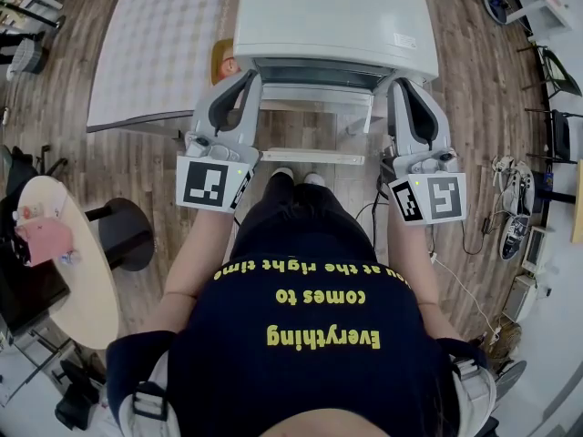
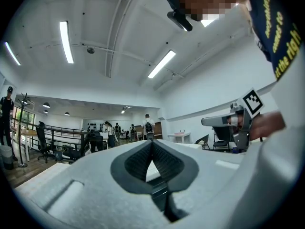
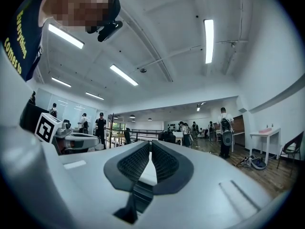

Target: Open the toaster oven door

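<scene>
The white toaster oven (image 1: 337, 16) stands at the far middle, seen from steeply above. Its door (image 1: 310, 133) seems to be swung down and out toward the person. The wooden floor shows through the pane, and the pale handle bar (image 1: 310, 157) lies at the near edge, well clear of the oven's dark front. From that I judge the door to be open as the task wants, though the steep angle leaves some doubt and the far side of the hinge is hidden.

The left gripper (image 1: 248, 78) and the right gripper (image 1: 398, 82) flank the oven front, one at each corner, and neither touches the handle. Each gripper's own view shows its jaws meeting at the tips with nothing held between them, so both are closed and empty.

The person's dark shirt (image 1: 319, 335) carries yellow lettering, upside down from here — "Everything comes to", then a line ending "at the right time". A small label (image 1: 405, 42) on the oven top is too small to read.
</scene>
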Action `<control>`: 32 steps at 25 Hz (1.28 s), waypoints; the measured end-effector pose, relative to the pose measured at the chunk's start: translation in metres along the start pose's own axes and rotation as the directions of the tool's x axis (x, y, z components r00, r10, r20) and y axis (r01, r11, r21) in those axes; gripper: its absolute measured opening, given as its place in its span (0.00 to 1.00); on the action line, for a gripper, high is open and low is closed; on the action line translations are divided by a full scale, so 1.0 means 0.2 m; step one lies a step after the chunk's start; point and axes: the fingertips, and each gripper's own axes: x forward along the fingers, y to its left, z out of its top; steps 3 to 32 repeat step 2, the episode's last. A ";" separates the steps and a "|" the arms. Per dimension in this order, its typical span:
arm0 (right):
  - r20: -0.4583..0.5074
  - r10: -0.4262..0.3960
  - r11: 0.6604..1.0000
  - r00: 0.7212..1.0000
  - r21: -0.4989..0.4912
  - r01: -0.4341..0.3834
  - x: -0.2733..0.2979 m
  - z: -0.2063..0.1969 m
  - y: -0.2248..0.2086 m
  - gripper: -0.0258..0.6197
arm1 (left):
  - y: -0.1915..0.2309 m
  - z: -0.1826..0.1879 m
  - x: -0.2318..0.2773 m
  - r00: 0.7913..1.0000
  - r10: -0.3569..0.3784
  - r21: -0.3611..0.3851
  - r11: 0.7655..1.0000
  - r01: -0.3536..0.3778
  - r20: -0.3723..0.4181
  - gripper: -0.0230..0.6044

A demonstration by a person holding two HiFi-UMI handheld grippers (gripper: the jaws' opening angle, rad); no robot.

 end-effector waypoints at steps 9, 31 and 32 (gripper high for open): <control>0.000 -0.005 1.000 1.000 -0.001 0.005 -0.01 0.00 0.00 0.08 | 0.00 0.00 -0.01 1.000 0.006 0.003 1.000 -0.006 0.001 0.04; 0.000 -0.005 1.000 1.000 -0.001 0.005 -0.01 0.00 0.00 0.08 | 0.00 0.00 -0.01 1.000 0.006 0.003 1.000 -0.006 0.001 0.04; 0.000 -0.005 1.000 1.000 -0.001 0.005 -0.01 0.00 0.00 0.08 | 0.00 0.00 -0.01 1.000 0.006 0.003 1.000 -0.006 0.001 0.04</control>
